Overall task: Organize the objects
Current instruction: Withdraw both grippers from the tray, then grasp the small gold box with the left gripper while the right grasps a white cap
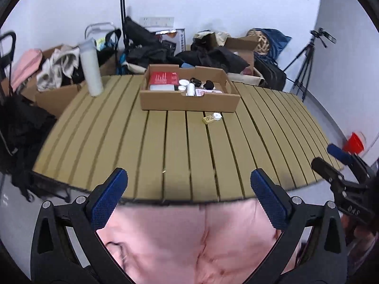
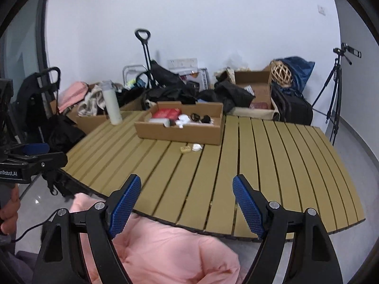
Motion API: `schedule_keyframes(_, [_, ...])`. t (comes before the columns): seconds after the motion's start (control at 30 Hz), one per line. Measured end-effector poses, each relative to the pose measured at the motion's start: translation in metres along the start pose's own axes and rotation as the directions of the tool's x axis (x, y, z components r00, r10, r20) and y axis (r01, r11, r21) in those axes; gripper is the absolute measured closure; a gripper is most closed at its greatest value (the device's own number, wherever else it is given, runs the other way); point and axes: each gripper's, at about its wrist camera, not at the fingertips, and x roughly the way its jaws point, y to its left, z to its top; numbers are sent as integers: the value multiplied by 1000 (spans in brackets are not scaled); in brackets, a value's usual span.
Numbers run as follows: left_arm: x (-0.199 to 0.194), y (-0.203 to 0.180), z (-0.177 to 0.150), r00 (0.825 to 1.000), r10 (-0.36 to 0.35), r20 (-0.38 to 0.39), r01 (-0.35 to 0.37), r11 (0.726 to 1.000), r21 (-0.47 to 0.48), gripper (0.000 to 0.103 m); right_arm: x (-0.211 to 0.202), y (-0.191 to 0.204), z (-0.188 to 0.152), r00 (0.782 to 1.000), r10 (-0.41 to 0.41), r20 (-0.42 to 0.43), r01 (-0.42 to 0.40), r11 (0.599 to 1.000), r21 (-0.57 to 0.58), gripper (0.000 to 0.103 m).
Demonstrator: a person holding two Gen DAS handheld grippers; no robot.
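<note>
An open cardboard box (image 1: 189,100) (image 2: 180,131) stands at the far middle of the slatted table (image 1: 142,146) (image 2: 260,165). It holds a red box (image 1: 164,78) (image 2: 167,113), white jars (image 1: 183,84) and black items (image 1: 208,84). A small yellow box (image 1: 208,119) (image 2: 185,149) and a white round item (image 1: 216,116) (image 2: 196,147) lie on the table just in front of it. My left gripper (image 1: 189,179) is open and empty over the near table edge. My right gripper (image 2: 186,188) is open and empty, also at the near edge.
A tall white bottle (image 1: 91,67) (image 2: 111,103) stands at the table's far left. Pink fabric (image 1: 189,241) (image 2: 165,255) lies below the near edge. Boxes, bags and clothes crowd the floor behind. A tripod (image 1: 305,64) (image 2: 336,90) stands at right.
</note>
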Motion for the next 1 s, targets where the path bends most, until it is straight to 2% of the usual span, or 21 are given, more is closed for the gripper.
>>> schedule_keyframes(0.07, [32,-4,9,1000,-1,-19,1,1000,-18,0,21,-11,6,1000,-10,-24,10,1000,9,20])
schedule_keyframes(0.17, [97,-14,27,999,-1,-54,-2,999,-44,3,57,-29,19,999,20,-49,-18,999,40,20])
schedule_keyframes(0.2, [122,-20,34,998,-2,-62,-1,999,-52,6,68,-34,23,998,32,-58,-29,998,51,20])
schedule_keyframes(0.23, [142,-24,38,997,5,-76,-9,998,-56,13,84,-40,27,997,44,-70,-40,997,63,20])
schedule_keyframes(0.27, [164,-29,43,995,13,-99,-19,998,-58,15,104,-46,30,994,59,-88,-53,996,69,20])
schedule_keyframes(0.37, [227,-41,54,986,64,-152,-66,998,-9,26,158,-56,39,986,82,-144,-76,996,45,20])
schedule_keyframes(0.43, [248,-40,60,987,53,-152,-56,998,-14,33,193,-58,45,979,100,-177,-99,995,14,25])
schedule_keyframes(0.47, [258,-39,62,988,37,-148,-41,999,-23,33,210,-58,47,975,113,-191,-115,993,2,31])
schedule_keyframes(0.5, [268,-39,65,989,20,-144,-25,999,-29,33,227,-59,50,971,119,-206,-124,992,-10,32])
schedule_keyframes(0.57, [285,-41,69,985,24,-169,-26,1000,-11,36,257,-61,55,967,103,-231,-112,993,-26,32])
schedule_keyframes(0.63, [296,-41,70,984,29,-178,-29,1000,0,51,275,-63,57,966,106,-235,-116,993,-27,32])
schedule_keyframes(0.67, [296,-42,71,988,33,-152,-31,999,11,62,281,-64,58,966,113,-232,-122,992,-22,32])
schedule_keyframes(0.7, [296,-44,71,989,15,-146,-11,1000,28,80,285,-65,58,966,118,-230,-125,992,-17,32])
schedule_keyframes(0.8, [293,-39,71,987,-10,-161,13,1000,14,84,299,-62,57,962,133,-238,-139,990,-7,32])
schedule_keyframes(0.93, [286,-13,72,985,-50,-167,38,996,-78,84,314,-43,53,956,144,-254,-164,985,-57,32])
schedule_keyframes(1.0, [271,5,74,988,-53,-145,36,993,-115,84,323,-34,52,952,143,-272,-170,982,-78,33])
